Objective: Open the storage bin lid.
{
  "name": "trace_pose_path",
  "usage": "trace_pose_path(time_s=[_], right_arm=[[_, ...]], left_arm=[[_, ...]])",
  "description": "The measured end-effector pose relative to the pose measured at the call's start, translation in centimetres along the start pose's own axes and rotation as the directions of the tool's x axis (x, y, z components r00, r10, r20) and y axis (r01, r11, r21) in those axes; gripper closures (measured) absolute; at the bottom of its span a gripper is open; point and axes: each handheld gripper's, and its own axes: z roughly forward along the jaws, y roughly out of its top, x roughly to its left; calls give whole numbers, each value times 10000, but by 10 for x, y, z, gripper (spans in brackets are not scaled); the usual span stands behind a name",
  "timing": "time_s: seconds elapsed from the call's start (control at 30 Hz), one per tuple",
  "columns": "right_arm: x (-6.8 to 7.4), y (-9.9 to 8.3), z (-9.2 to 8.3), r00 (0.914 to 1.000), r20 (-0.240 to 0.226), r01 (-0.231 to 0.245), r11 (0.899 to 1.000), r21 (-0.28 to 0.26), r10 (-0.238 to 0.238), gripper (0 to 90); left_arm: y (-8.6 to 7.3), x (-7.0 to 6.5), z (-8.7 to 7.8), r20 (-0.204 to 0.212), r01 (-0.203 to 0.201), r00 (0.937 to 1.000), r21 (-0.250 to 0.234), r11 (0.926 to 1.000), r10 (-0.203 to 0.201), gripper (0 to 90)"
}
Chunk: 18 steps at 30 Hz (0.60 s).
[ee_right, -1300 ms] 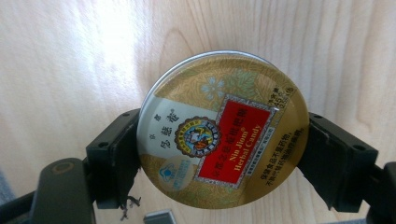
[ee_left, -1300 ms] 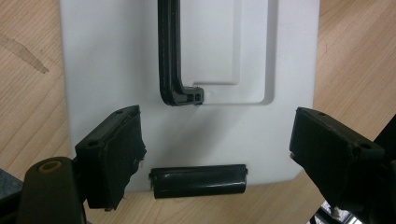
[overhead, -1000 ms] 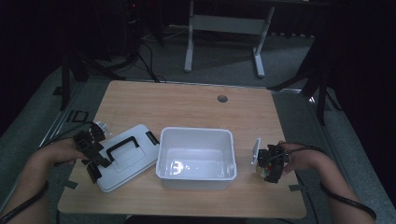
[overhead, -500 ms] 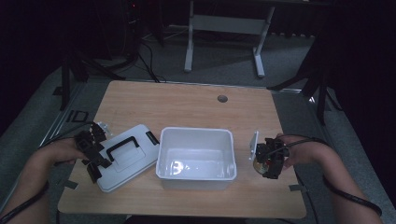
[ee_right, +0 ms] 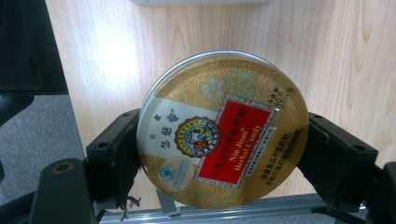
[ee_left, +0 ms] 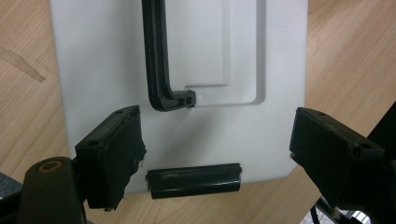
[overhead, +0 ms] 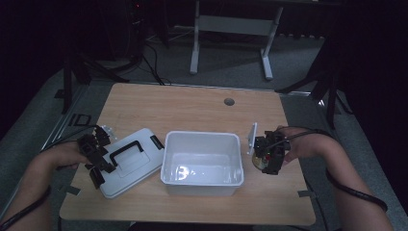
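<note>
Jaws of my right gripper (ee_right: pixel 219 140) pinch the round candy tin (ee_right: pixel 223 128); the open white box (overhead: pixel 202 161) sits just left, while my left gripper (ee_left: pixel 219 154) is spread over the lid (ee_left: pixel 187 70).

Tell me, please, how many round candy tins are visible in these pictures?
1. The candy tin is clamped between the jaws of the right gripper, just right of the white bin and above the table. I see none in the bin; others may be hidden.

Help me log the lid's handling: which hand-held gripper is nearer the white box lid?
Left. The left hand-held gripper hovers over the white box lid, jaws open. The right hand-held gripper is beyond the open box, clamping a candy tin.
</note>
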Motion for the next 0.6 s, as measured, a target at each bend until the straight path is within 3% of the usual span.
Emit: trace_pose_path(time_s=[0.3, 0.6], right_arm=[[-3, 27, -12, 9992, 233, 320, 9994, -109, -317, 201], [-7, 50, -12, 9983, 375, 433, 9990, 90, -436, 202]], left_arm=[[0, -2, 2, 44, -78, 10000, 101, 9999, 77, 167], [1, -5, -1, -1, -151, 9999, -35, 9999, 151, 167]])
